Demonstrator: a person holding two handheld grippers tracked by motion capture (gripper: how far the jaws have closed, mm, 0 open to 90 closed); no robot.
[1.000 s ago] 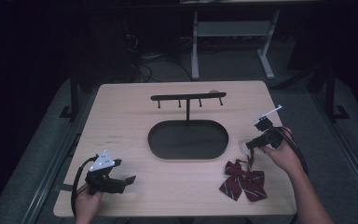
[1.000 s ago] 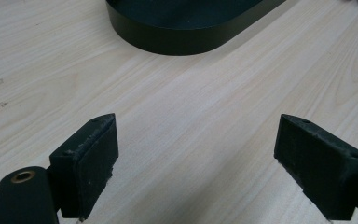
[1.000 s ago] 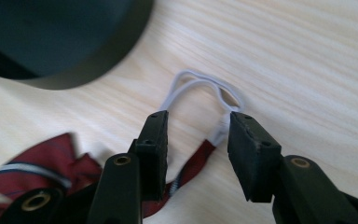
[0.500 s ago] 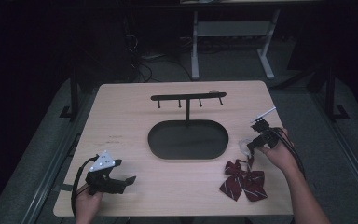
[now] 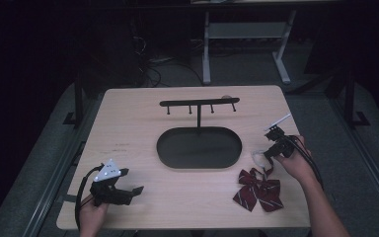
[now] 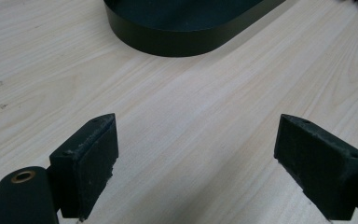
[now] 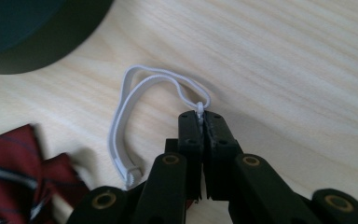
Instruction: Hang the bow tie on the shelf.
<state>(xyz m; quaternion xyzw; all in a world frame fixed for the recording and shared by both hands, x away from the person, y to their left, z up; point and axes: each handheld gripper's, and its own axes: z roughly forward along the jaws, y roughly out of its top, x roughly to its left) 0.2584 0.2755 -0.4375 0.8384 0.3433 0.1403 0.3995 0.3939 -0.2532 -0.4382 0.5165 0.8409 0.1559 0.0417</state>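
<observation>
A dark red striped bow tie lies on the wooden table at the front right, and it shows too at the left edge of the right gripper view. Its white elastic strap loops out toward the black oval base. My right gripper has just been closing and now pinches that strap between its pads; from above it sits at the table's right side. My left gripper rests at the front left, jaws wide open over bare wood.
A black stand with an oval base, an upright post and a cross bar with several pegs occupies the table's middle. The base edge appears in the left gripper view and the right gripper view. A white frame stands beyond the table.
The right gripper's jaws have closed onto the white strap, with the hand shifting slightly toward the bow tie. The left gripper has stayed where it was.
</observation>
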